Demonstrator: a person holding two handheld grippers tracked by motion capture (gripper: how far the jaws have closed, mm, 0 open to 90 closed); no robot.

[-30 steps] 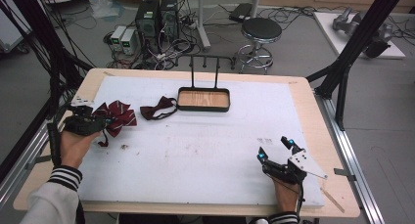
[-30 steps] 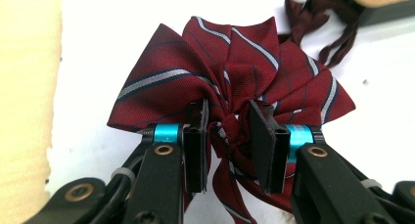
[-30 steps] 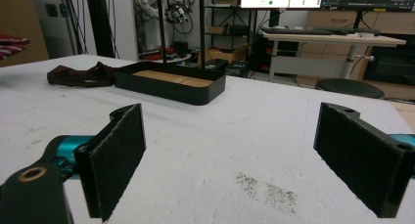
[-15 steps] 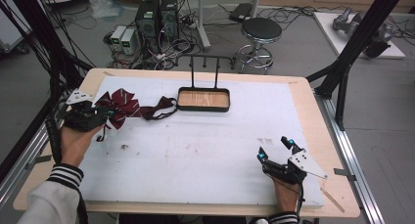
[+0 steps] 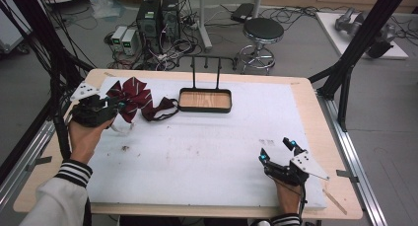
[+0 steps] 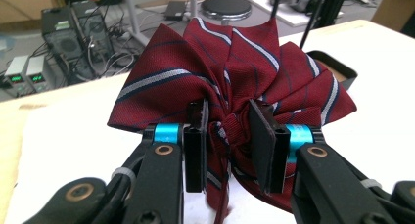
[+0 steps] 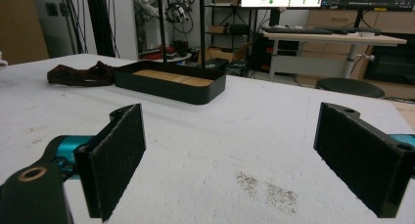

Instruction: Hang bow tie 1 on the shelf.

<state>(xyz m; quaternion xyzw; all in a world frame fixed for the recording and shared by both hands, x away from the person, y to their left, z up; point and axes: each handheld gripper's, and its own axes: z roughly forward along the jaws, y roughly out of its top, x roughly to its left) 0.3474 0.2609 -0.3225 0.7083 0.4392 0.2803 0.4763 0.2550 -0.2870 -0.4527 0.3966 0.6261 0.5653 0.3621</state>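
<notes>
Left gripper (image 6: 227, 145) clamped on knot of striped maroon bow tie (image 6: 230, 72), seen upper left of high view on white mat (image 5: 207, 152). Right gripper (image 7: 244, 150) spread wide, lower right, nothing held. Black tray (image 5: 205, 99) upper centre.

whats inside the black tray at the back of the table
The black tray holds nothing loose: its wooden floor lies bare in the high view and the right gripper view. The near wall hides a thin strip of that floor. The bow tie sits outside it, in the left claw.
</notes>
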